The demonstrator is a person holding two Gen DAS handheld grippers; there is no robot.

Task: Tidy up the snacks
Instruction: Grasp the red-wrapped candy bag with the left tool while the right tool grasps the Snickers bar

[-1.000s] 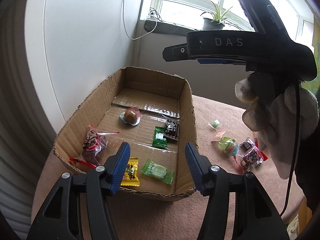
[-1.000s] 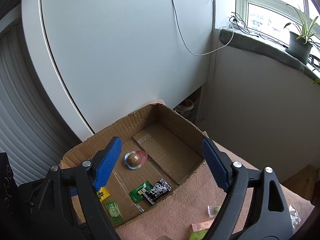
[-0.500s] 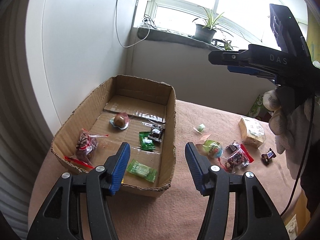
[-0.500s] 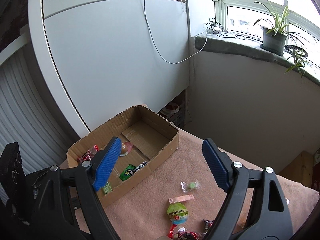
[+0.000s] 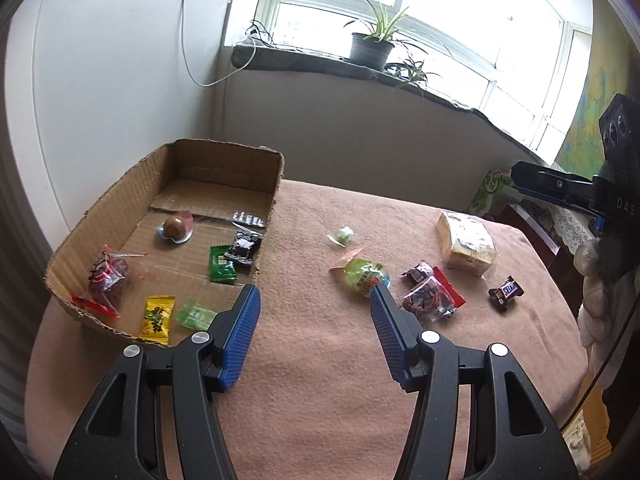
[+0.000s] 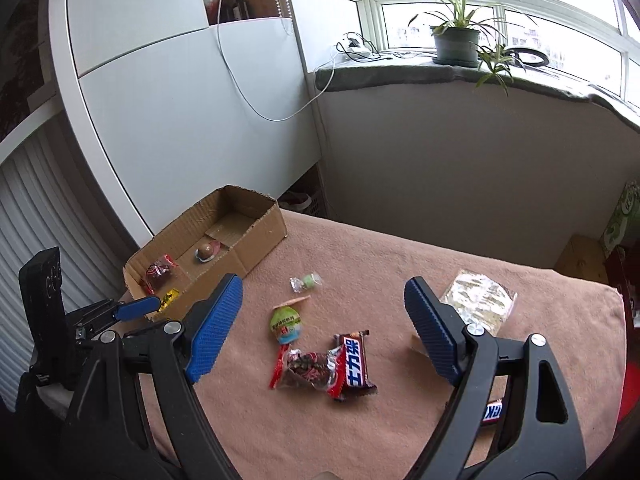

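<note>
Holding wrapped snacks, cardboard box (image 5: pixel 276 184), yellow packet (image 5: pixel 157 316), green packets (image 5: pixel 220 263)

Counts: 1 open brown cardboard box (image 5: pixel 276 184) holding 7 wrapped snacks (image 5: pixel 221 264). 7 wrapped snacks (image 5: pixel 366 276) loose on the pink-blanketed counter (image 5: pixel 320 360) (one only half visible). 2 blue-padded grippers (image 5: pixel 312 304) (image 6: pixel 324 300).
</note>
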